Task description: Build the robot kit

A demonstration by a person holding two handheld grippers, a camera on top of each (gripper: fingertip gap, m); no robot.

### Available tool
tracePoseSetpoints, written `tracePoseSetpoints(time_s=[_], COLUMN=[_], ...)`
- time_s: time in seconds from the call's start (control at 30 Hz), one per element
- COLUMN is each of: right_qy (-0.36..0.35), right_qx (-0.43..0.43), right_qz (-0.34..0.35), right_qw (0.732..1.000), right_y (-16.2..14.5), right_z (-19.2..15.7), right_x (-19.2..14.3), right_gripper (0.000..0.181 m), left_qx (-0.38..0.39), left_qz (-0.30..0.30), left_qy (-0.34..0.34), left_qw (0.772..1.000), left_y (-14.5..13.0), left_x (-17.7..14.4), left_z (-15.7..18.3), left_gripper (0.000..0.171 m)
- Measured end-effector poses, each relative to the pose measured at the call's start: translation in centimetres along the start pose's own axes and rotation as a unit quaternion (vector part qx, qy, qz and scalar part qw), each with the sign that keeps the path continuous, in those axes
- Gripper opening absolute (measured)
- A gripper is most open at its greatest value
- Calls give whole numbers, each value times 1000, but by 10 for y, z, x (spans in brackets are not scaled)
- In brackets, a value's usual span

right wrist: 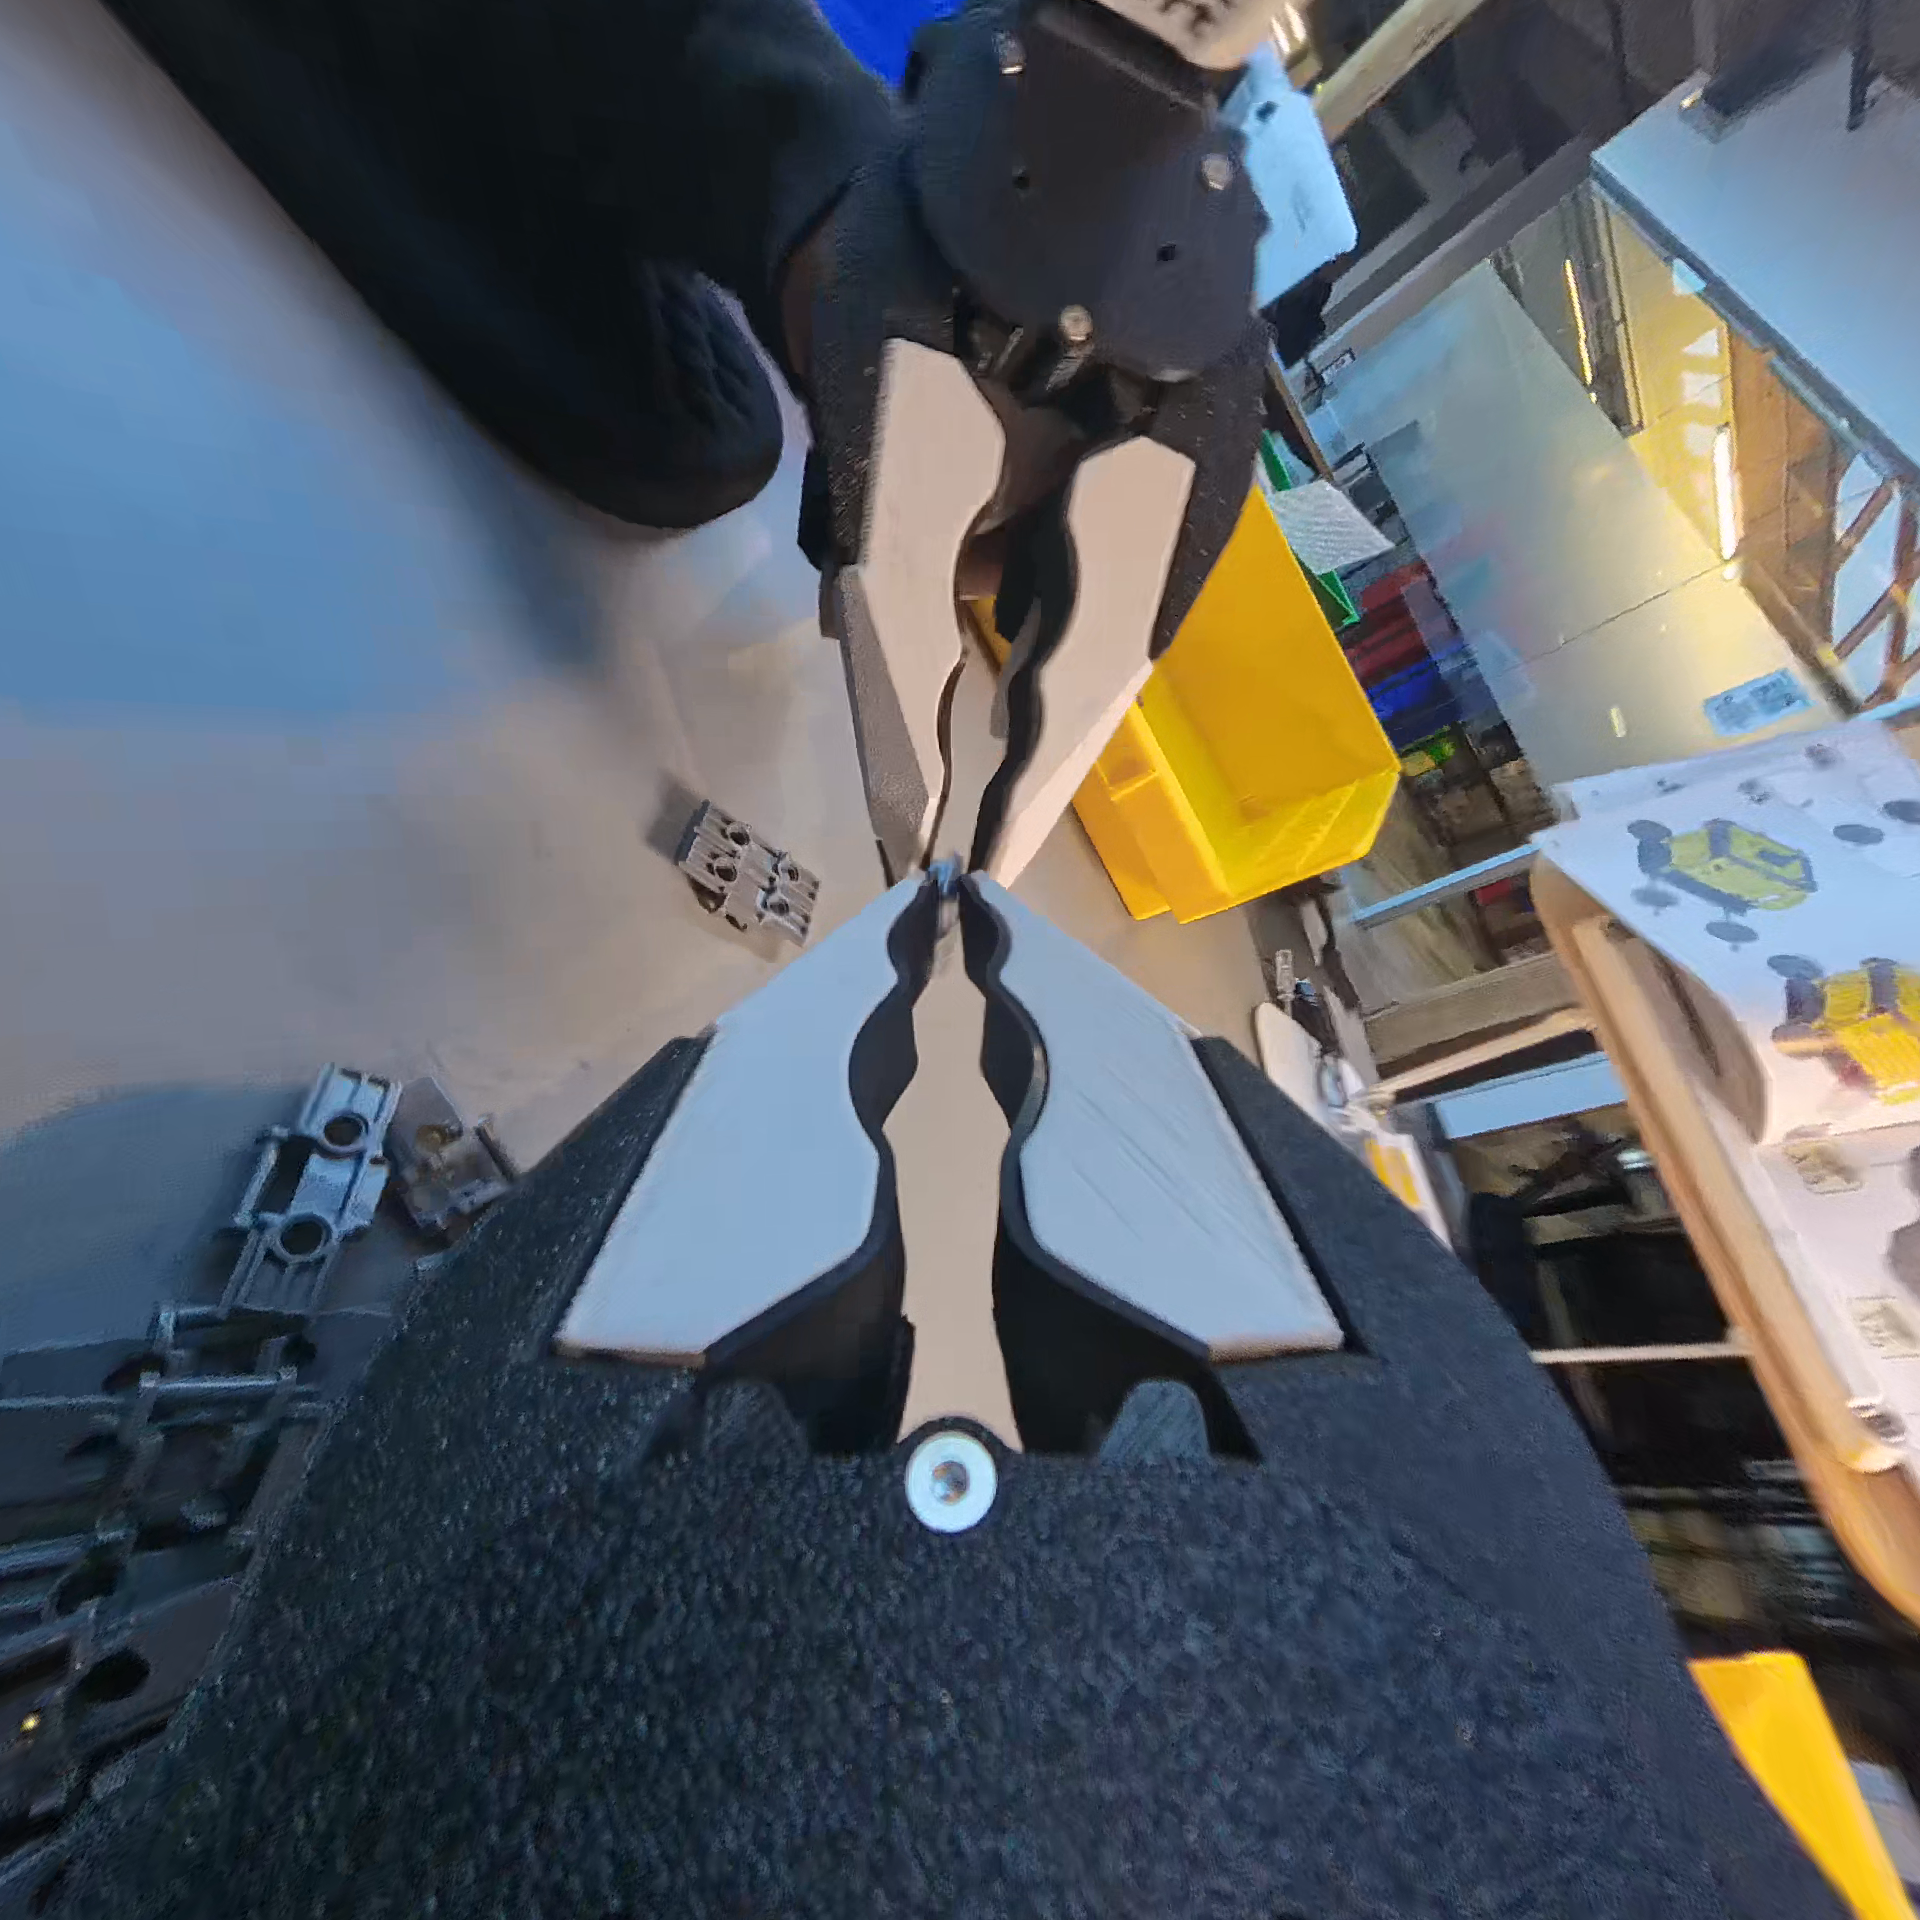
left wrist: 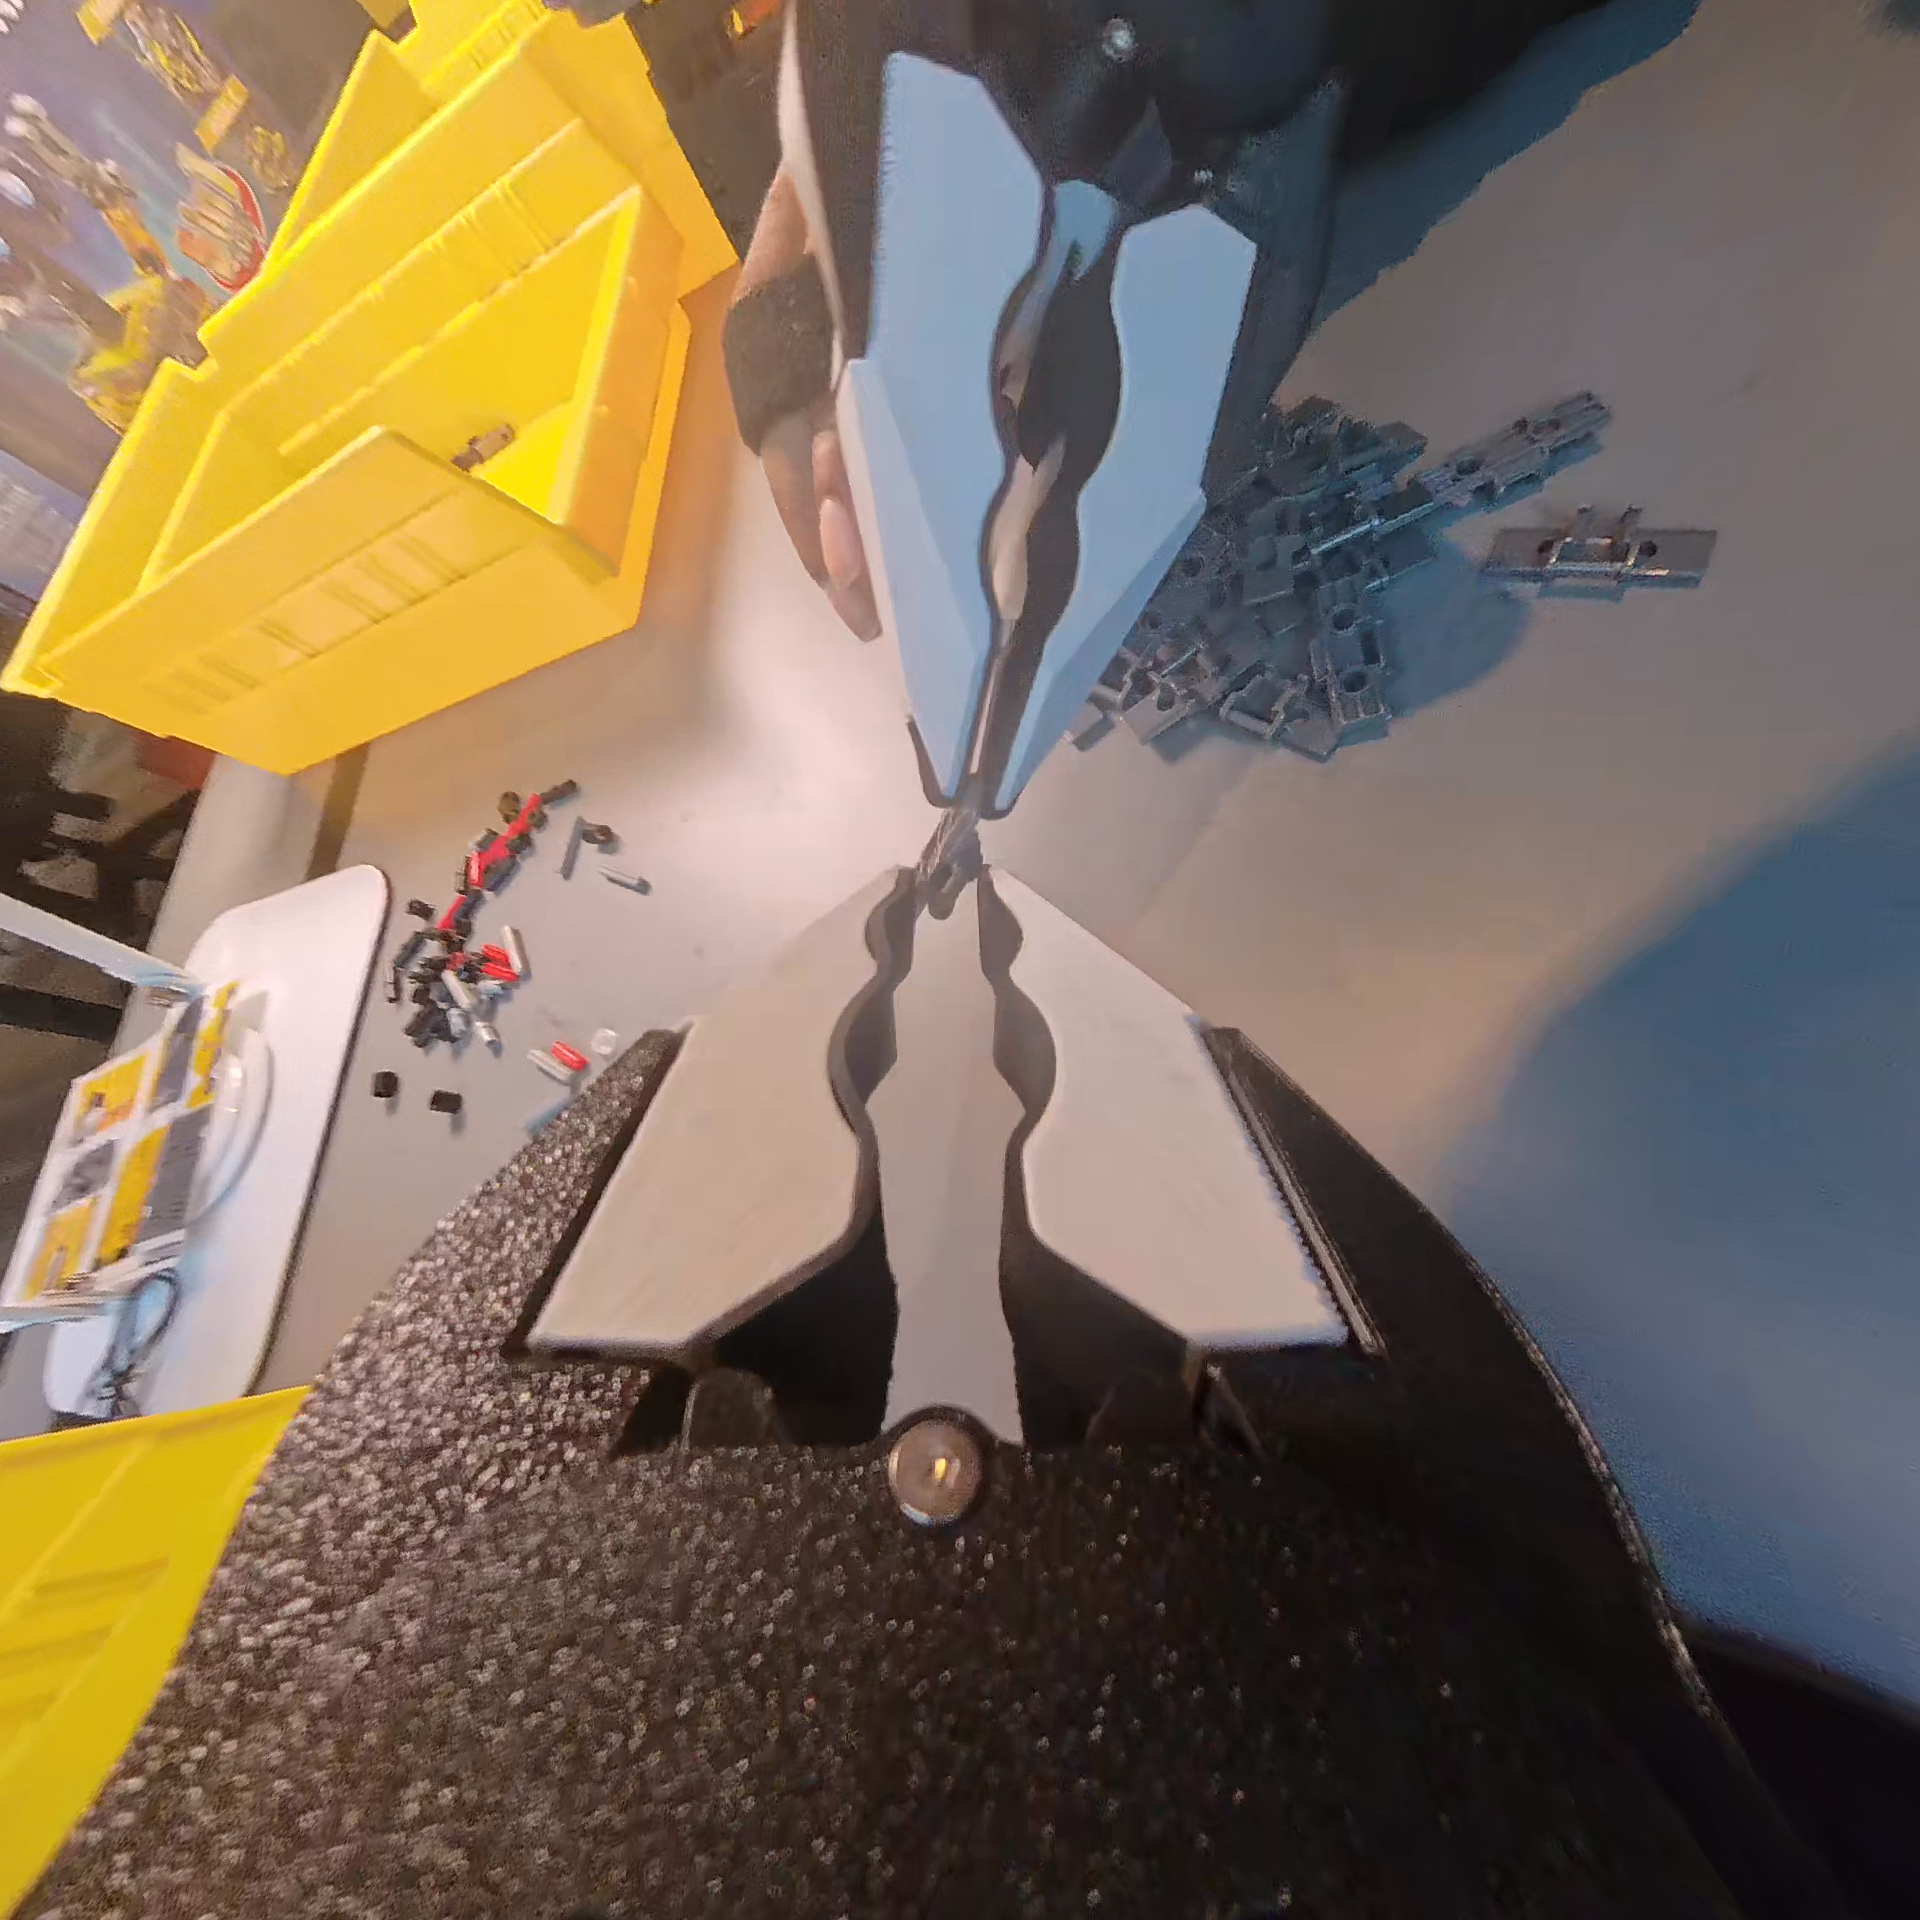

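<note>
Centrally, a small dark grey piece (left wrist: 951,857) is pinched from opposite sides, held above the grey table (left wrist: 1351,987): the left gripper (left wrist: 948,883) is closed narrowly on its near end, and the right gripper (left wrist: 961,795) is closed on its far end, tip to tip. To the right of the tips, a heap of grey parts (left wrist: 1288,582) is seen near the grippers, with bare tabletop beyond it reaching the table's rounded edge. To the left, a scatter of small black and red pins (left wrist: 468,956) is spread beside a white tray (left wrist: 312,1039) bearing a booklet (left wrist: 114,1143). A yellow bin (left wrist: 395,416) is set farther left; one small dark part is seen inside. Another yellow bin (right wrist: 1278,727) is seen near the table edge behind the left gripper (right wrist: 940,883).
</note>
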State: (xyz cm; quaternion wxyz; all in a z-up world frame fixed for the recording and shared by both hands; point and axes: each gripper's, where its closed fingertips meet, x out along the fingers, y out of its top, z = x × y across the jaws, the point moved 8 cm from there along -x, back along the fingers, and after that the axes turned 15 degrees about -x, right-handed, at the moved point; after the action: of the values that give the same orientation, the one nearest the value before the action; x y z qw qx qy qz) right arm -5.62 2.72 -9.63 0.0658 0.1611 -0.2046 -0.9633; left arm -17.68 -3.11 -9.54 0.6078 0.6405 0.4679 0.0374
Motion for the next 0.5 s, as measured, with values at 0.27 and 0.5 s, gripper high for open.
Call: tracePoseSetpoints(time_s=[0.27,0.5], right_qy=[19,20], right_qx=[166,158], right_qz=[71,80], right_qw=[983,984], right_y=[-6,0], right_z=[19,19], right_x=[-12,-13], right_gripper=[16,18], left_qx=[14,-26], left_qz=[64,101], left_qy=[13,-3], left_qw=[998,995], left_y=[15,20], left_x=[-11,-15], left_z=[2,-1], left_gripper=[1,1])
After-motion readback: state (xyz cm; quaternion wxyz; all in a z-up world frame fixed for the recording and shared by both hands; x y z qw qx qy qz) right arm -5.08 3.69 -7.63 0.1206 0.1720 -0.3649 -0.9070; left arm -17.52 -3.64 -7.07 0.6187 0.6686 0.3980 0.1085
